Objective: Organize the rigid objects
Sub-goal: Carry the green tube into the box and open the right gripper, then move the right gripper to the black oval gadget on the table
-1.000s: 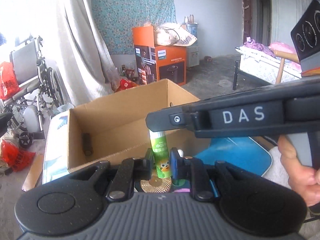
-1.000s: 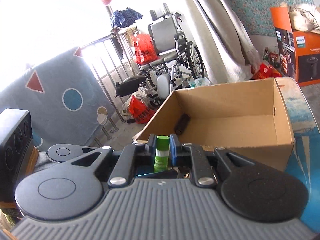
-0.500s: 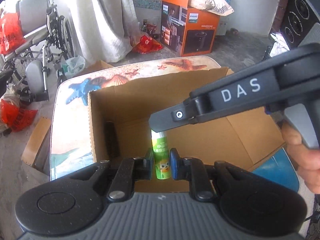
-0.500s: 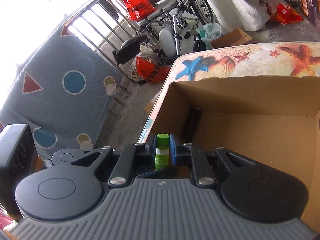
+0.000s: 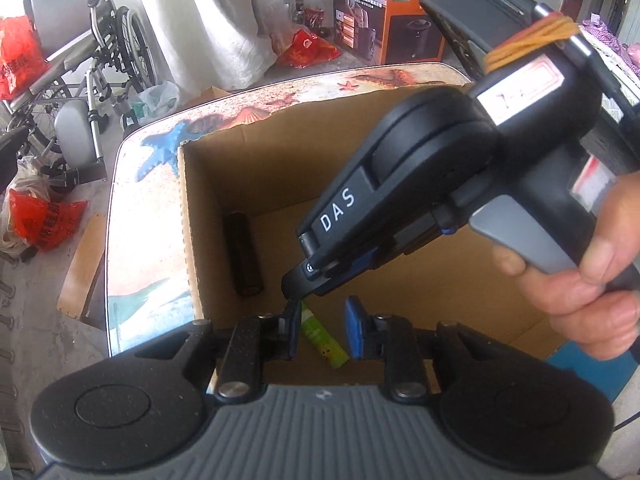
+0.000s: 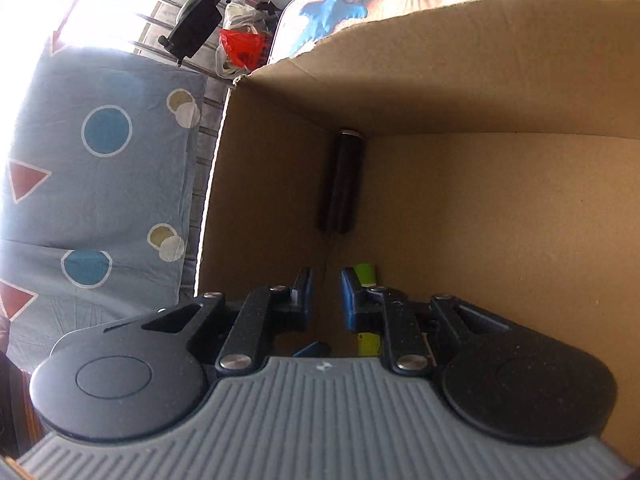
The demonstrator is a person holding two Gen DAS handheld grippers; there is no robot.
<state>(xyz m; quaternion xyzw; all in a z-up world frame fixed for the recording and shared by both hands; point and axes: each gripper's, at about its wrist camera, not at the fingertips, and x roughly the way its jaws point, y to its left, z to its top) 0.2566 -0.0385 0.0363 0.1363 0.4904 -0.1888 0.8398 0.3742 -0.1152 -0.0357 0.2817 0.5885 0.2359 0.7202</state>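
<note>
A green bottle (image 5: 322,338) lies tilted inside the cardboard box (image 5: 188,220), low between the fingers of my left gripper (image 5: 322,332). Those jaws are opening and the pads do not press on it. My right gripper (image 6: 326,296) reaches down into the box from the right, held by a hand (image 5: 592,280). Its jaws are opening with nothing between them. The bottle's green cap (image 6: 366,274) shows just beyond its right finger. A black cylinder (image 5: 244,256) lies along the box's left wall, also visible as a black cylinder (image 6: 342,184) ahead in the right wrist view.
The box stands on a table with a seashell print (image 5: 144,216). On the floor beyond are a wheelchair (image 5: 80,60), red bags (image 5: 40,220) and an orange appliance carton (image 5: 380,12). A blue cloth with circles (image 6: 100,160) hangs left of the box.
Both grippers came over the box and dipped into it. Both were shut on the green bottle; now their jaws have parted and the bottle leans loose inside the box.
</note>
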